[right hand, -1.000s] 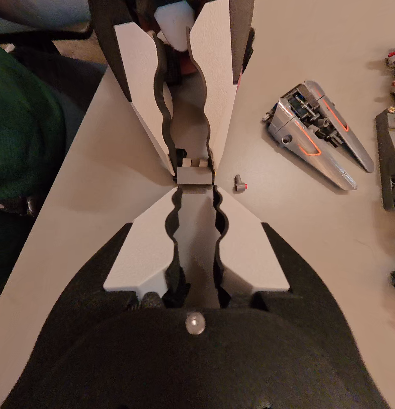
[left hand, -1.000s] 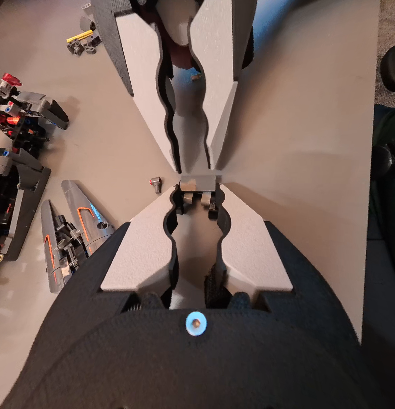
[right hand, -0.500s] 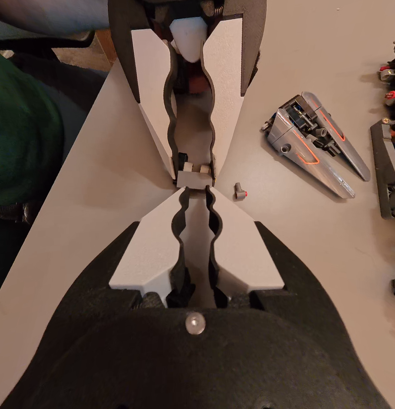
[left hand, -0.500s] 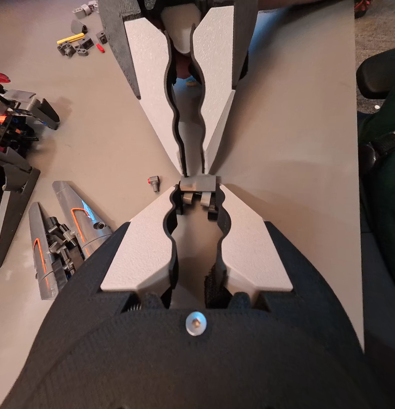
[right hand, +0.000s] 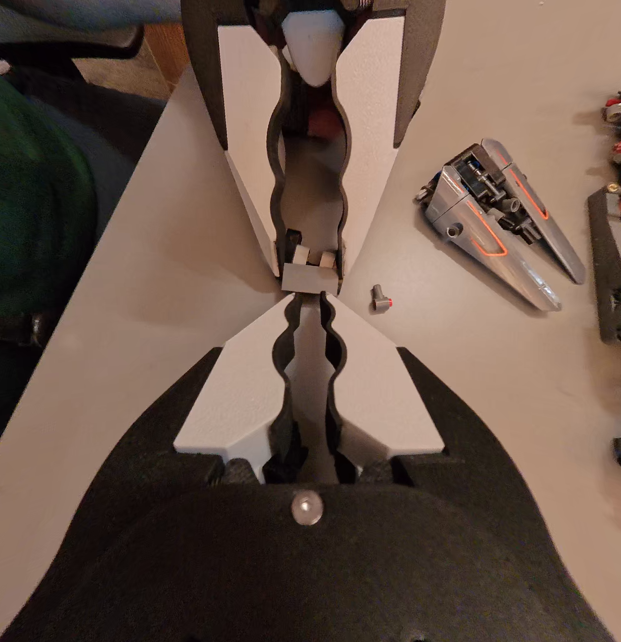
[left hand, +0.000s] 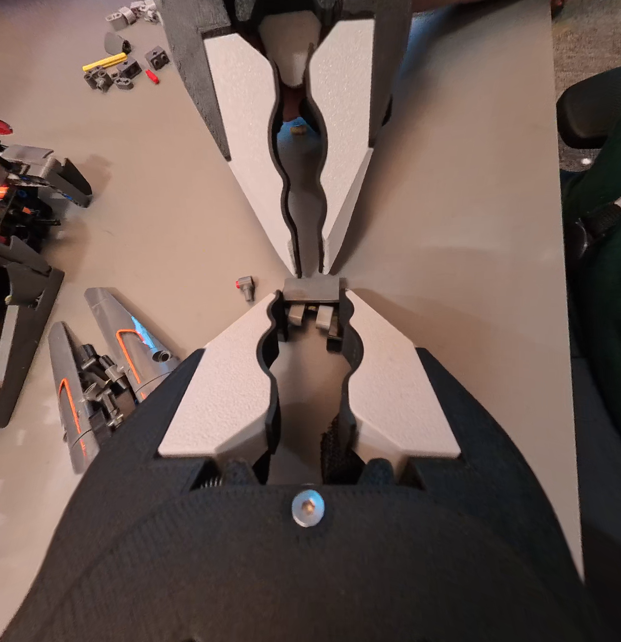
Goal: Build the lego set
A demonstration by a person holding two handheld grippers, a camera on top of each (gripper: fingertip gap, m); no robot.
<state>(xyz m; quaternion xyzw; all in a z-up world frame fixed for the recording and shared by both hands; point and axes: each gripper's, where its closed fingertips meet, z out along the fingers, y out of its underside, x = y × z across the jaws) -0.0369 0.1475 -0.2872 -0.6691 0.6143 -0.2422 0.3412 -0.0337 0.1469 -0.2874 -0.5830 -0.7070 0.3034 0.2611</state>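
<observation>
Right now two grippers meet tip to tip over a pale table (left hand: 441,312). The left gripper (left hand: 311,298) has its jaws clenched on a small grey lego piece (left hand: 311,290). The piece sits right at the tips, held off the table, with two little grey tabs and black bits pointing back between the fingers.

The right gripper (right hand: 307,295) comes at it from the other side. Its jaws are pulled in close, with only a thin gap left between them. The tips sit just at the flat face of the grey piece. I cannot tell if they pinch anything or only touch it.

From the right wrist view the piece (right hand: 309,276) shows as a grey block, with the left gripper's fingers hugging both its sides.

Just beside the grippers, a tiny grey pin with a red tip (left hand: 244,285) lies on the table by itself. It shows in the other view too (right hand: 380,301).

Near it lies a pointy grey part with orange lines (left hand: 104,368). It is made of two long grey shells with black bits between them. It lies flat, well apart from the grippers.

At the far edge of the table sits a bigger black and grey build (left hand: 17,278) with red and blue bits. Only part of it shows.

Farther back, a little pile of loose pieces (left hand: 123,69) lies on the table, with a yellow stick and a small red bit among dark grey ones.

A black chair (left hand: 594,107) stands off the table's side.
</observation>
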